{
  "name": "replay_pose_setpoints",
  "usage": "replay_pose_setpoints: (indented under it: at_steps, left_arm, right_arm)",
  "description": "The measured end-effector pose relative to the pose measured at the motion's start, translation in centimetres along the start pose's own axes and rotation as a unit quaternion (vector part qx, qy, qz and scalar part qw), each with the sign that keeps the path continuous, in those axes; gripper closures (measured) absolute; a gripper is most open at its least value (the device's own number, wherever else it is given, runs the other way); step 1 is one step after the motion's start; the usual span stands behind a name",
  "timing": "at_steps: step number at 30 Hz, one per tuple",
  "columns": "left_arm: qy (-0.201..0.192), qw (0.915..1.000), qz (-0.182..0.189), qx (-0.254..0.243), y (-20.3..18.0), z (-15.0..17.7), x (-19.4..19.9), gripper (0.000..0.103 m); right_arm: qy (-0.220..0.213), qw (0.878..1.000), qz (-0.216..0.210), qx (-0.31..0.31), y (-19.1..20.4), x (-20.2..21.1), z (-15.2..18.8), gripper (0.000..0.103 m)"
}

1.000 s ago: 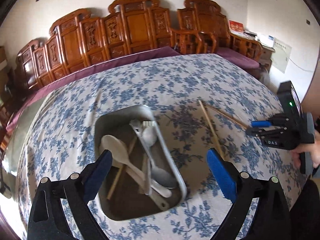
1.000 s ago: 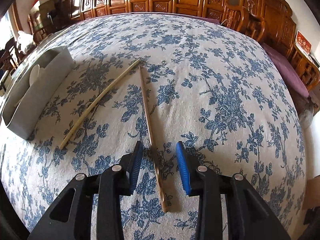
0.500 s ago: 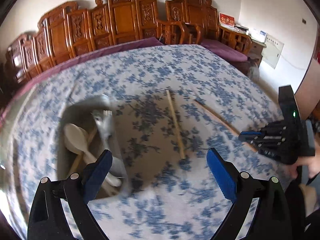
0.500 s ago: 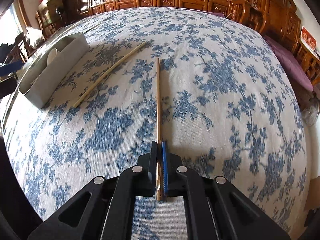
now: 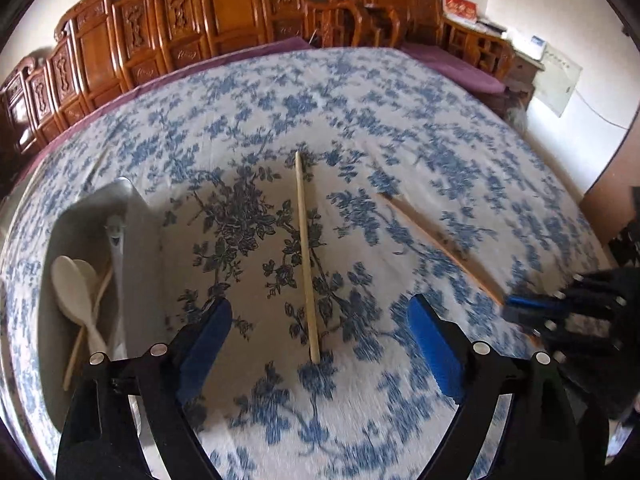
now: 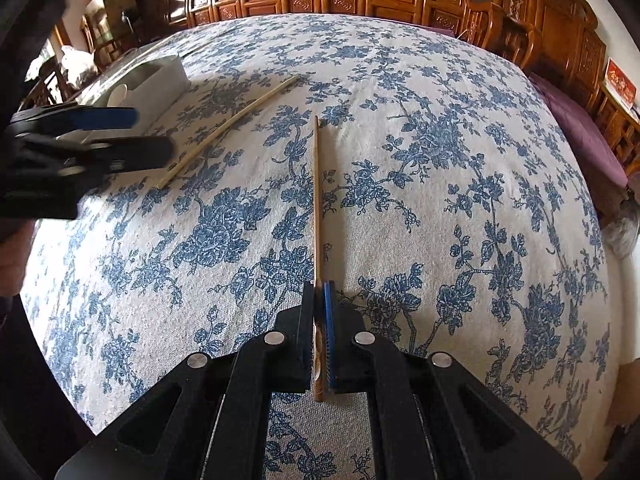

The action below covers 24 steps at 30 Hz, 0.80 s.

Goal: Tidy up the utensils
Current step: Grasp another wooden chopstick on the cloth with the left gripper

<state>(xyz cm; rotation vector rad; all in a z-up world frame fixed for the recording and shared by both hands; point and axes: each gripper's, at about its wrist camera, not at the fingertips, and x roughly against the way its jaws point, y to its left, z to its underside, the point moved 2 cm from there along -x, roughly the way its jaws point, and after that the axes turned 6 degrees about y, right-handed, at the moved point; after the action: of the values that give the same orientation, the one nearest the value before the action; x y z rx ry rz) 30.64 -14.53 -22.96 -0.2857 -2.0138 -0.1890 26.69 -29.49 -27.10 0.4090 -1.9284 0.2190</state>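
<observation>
A pale chopstick [image 5: 306, 256] lies on the flowered tablecloth, its near end between the fingers of my left gripper [image 5: 318, 324]. That gripper's jaws are wide and closing, and the pads do not touch the stick. My right gripper [image 6: 319, 292] is shut on the thick end of a darker brown chopstick [image 6: 316, 200], which points away across the cloth. In the left wrist view this brown chopstick [image 5: 440, 248] runs to the right gripper [image 5: 520, 308]. To the left stands the grey tray [image 5: 136, 208] holding white spoons [image 5: 74, 284] and a metal fork [image 5: 116, 236].
Carved wooden chairs [image 5: 240, 12] line the table's far side. In the right wrist view the left gripper [image 6: 150, 134] hovers over the pale chopstick [image 6: 232, 124], with the tray [image 6: 160, 76] behind it. A hand [image 6: 12, 256] shows at the left edge.
My left gripper has swung right from above the tray and sunk over the pale chopstick. My right gripper has shut on the brown chopstick, which lay between its open jaws.
</observation>
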Motion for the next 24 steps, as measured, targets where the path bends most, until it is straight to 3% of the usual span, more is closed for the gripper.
replay_pose_setpoints:
  at_steps: [6, 15, 18, 21, 22, 24]
  left_arm:
    - [0.024, 0.9993, -0.026, 0.013, 0.9, -1.1, -2.9, 0.022]
    - [0.039, 0.999, -0.015, 0.015, 1.1, -2.1, -4.6, 0.042]
    - [0.037, 0.9992, -0.008, 0.013, 1.0, -2.4, -4.6, 0.054]
    - [0.034, 0.9994, -0.004, 0.007, 0.8, -2.4, -4.3, 0.079]
    - [0.035, 0.9994, -0.002, 0.006, 0.7, -2.3, -4.3, 0.094]
    - [0.039, 0.9992, 0.0, 0.004, 0.6, -2.1, -4.1, 0.098]
  right_arm:
    - [-0.001, 1.0, -0.013, -0.008, -0.4, 0.1, 0.1, 0.097]
    - [-0.001, 1.0, -0.012, -0.007, -0.3, 0.1, 0.1, 0.097]
    - [-0.001, 1.0, -0.012, -0.008, -0.4, 0.1, 0.1, 0.097]
    - [-0.002, 1.0, -0.016, -0.011, -0.5, 0.1, 0.1, 0.097]
    - [-0.002, 1.0, -0.017, -0.011, -0.5, 0.1, 0.1, 0.097]
    - [-0.004, 1.0, -0.019, -0.013, -0.5, 0.1, 0.1, 0.097]
